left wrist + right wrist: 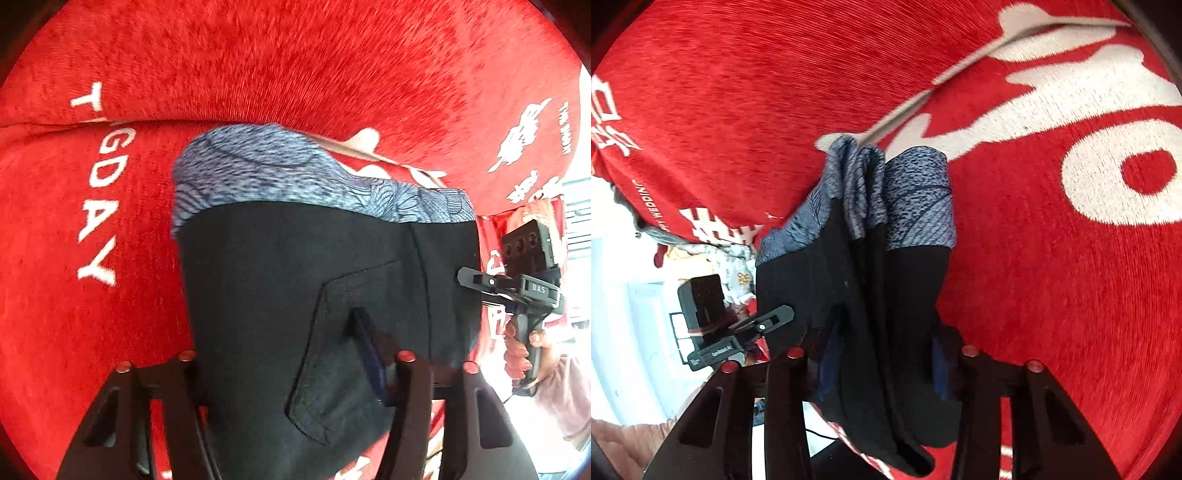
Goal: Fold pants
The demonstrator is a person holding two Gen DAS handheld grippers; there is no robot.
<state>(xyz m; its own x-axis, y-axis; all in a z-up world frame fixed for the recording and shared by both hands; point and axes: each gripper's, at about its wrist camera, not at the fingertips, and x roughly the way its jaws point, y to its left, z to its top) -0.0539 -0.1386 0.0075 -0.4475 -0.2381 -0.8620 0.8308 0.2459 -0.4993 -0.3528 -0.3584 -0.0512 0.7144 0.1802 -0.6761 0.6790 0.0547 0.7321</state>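
The pants (314, 258) are black with a grey patterned end (258, 173) and hang bunched over a red blanket (258, 55). A sewn pocket faces the left wrist camera. My left gripper (284, 362) has the black cloth filling the gap between its fingers, with one blue pad (369, 354) pressed into it. In the right wrist view the pants (857, 277) fall in vertical folds, and my right gripper (882, 362) is shut on that bundle. Each view shows the other gripper clamped on the pants' side edge: the right gripper (469, 278) and the left gripper (783, 315).
The red plush blanket (1034, 258) with white lettering covers the surface under and behind the pants. A person's hand (521, 354) grips the right tool's handle. Beyond the blanket's edge lie a bright room and a heap of patterned cloth (735, 258).
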